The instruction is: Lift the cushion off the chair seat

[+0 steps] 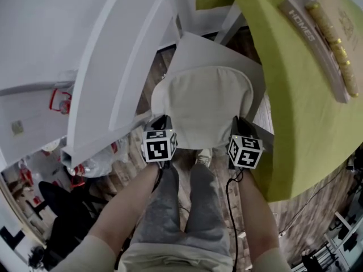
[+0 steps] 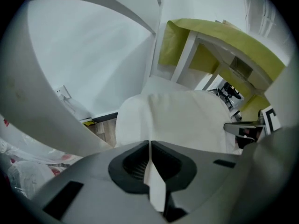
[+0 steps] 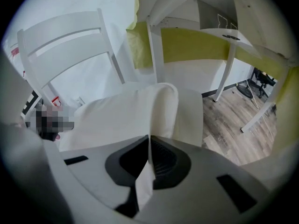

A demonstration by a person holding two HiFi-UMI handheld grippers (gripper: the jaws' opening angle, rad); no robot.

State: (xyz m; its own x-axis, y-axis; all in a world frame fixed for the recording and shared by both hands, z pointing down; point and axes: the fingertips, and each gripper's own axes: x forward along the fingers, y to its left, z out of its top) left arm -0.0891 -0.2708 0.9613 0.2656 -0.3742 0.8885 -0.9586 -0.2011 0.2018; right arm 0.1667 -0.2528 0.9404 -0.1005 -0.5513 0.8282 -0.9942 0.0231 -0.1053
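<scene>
A cream cushion [image 1: 207, 103] lies on the seat of a white chair [image 1: 195, 47] and hides most of that seat. My left gripper [image 1: 161, 122] is shut on the cushion's near left edge. In the left gripper view a fold of the cushion [image 2: 177, 120] is pinched in the left gripper [image 2: 149, 146]. My right gripper [image 1: 241, 124] is shut on the near right edge. The right gripper view shows the cushion [image 3: 121, 115] bunched up with a strip of its fabric clamped in the right gripper [image 3: 148, 143].
A table with a yellow-green cloth [image 1: 295, 95] stands close on the right, with a book [image 1: 326, 35] on it. The white chair back [image 3: 65, 36] rises beyond the cushion. Bags and clutter [image 1: 96, 160] lie on the wooden floor at the left. The person's legs [image 1: 181, 203] stand just before the chair.
</scene>
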